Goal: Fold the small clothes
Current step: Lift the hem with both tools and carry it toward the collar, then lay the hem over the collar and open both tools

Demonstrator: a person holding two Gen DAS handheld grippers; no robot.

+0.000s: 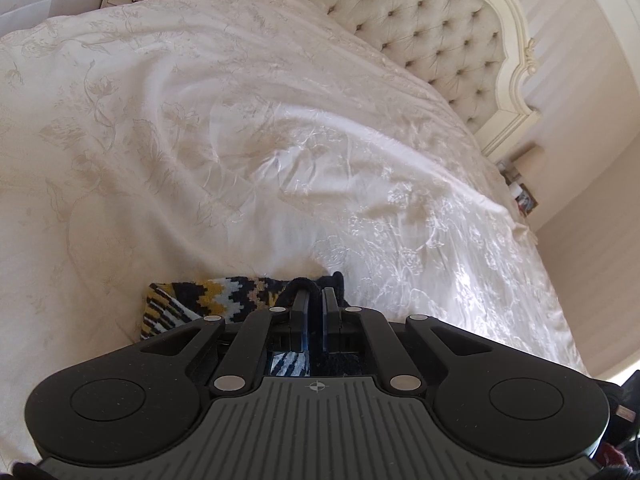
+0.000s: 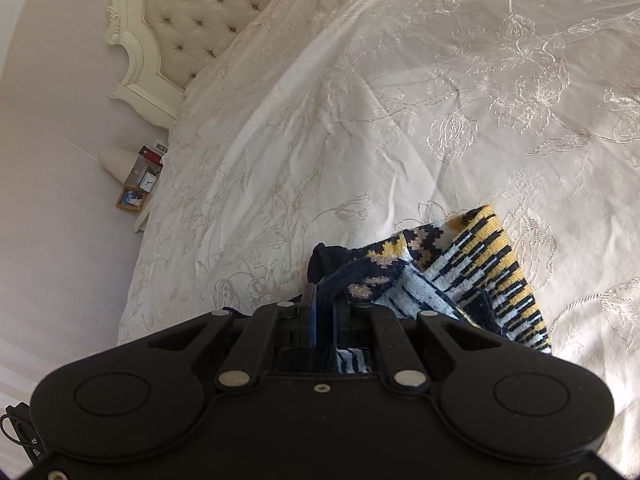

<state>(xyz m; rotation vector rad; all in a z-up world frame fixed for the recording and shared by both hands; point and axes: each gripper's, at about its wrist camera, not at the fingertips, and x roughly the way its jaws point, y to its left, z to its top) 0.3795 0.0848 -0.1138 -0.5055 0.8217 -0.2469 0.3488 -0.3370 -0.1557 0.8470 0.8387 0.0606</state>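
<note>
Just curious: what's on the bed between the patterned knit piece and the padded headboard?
Only bare bedspread between knit piece and headboard; both views show it.

No readable text is seen; only a crosshair mark [image 1: 315, 387] is printed on the left gripper [image 1: 319, 300] body.

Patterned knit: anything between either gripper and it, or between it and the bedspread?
Nothing visible. Both the left gripper and right gripper are shut on the patterned knit; the bedspread beneath it shows only wrinkles.

Knit garment [image 2: 472, 272] on bedspread [image 2: 400, 100]
</note>
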